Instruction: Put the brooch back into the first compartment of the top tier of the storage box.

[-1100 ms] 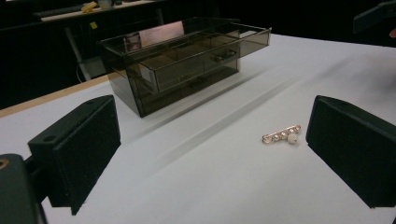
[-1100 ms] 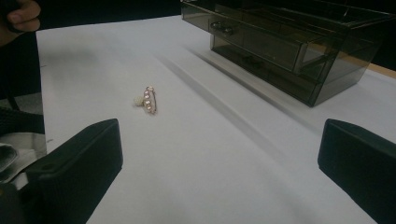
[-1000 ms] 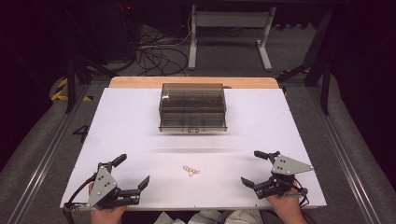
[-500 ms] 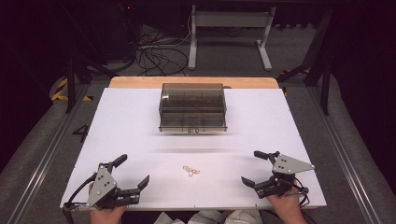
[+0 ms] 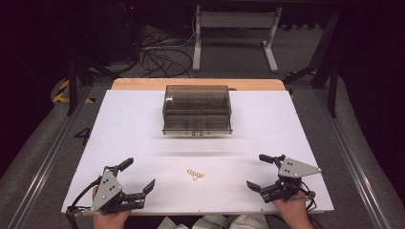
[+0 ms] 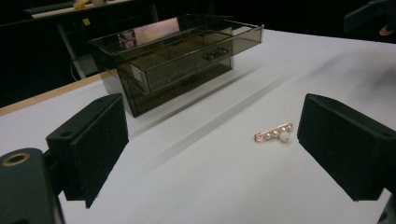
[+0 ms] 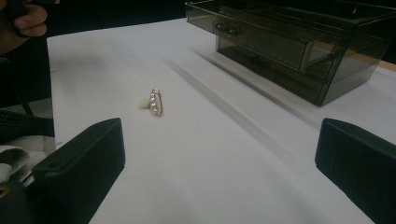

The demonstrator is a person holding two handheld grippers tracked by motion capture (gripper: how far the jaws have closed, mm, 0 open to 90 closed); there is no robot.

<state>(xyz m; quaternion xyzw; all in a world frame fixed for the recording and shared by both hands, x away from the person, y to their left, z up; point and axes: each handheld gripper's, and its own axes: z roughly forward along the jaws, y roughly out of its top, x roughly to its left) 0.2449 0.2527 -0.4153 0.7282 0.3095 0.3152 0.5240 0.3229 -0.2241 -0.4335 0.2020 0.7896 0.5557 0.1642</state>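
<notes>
**Both tools wide, nothing held, clip lying free mid-bench**

Near edge: left tool [image 5: 136,180] sits at the front-left corner of the white bench [image 5: 286,124], gripped by the person's left hand [image 5: 111,220]. Jaws stand wide apart; they've just been closing a touch, and there's nothing between the pads. Its cable trails off the front edge.

Right tool [image 5: 259,171] is at the front-right corner, held by the right hand [image 5: 293,214], grey three-cornered plate on top. Jaws wide too, gap empty. In the right gripper view both black pads sit on either side of bare bench.

Between the two tools, a bit further in: small rose-gold hair clip [image 5: 195,174] with a row of pale stones, lying flat on the bench, with a small white bead touching its side. Well apart from both tools. In the left gripper view the clip [image 6: 274,134] lies ahead of the jaws, closer to the right-hand pad. In the right gripper view it [image 7: 155,102] lies ahead, closer to the left-hand pad.

Beyond that, a faint long shadow band runs across the bench.

Far side: smoked clear drawer box [image 5: 197,109], centred near the back edge. Its upper drawer [image 6: 201,49] stands pulled out slightly, small knob on the front. A strip of wooden tabletop [image 5: 143,84] shows behind the white surface.

Behind the bench: dark floor, cables, metal frame legs.
</notes>
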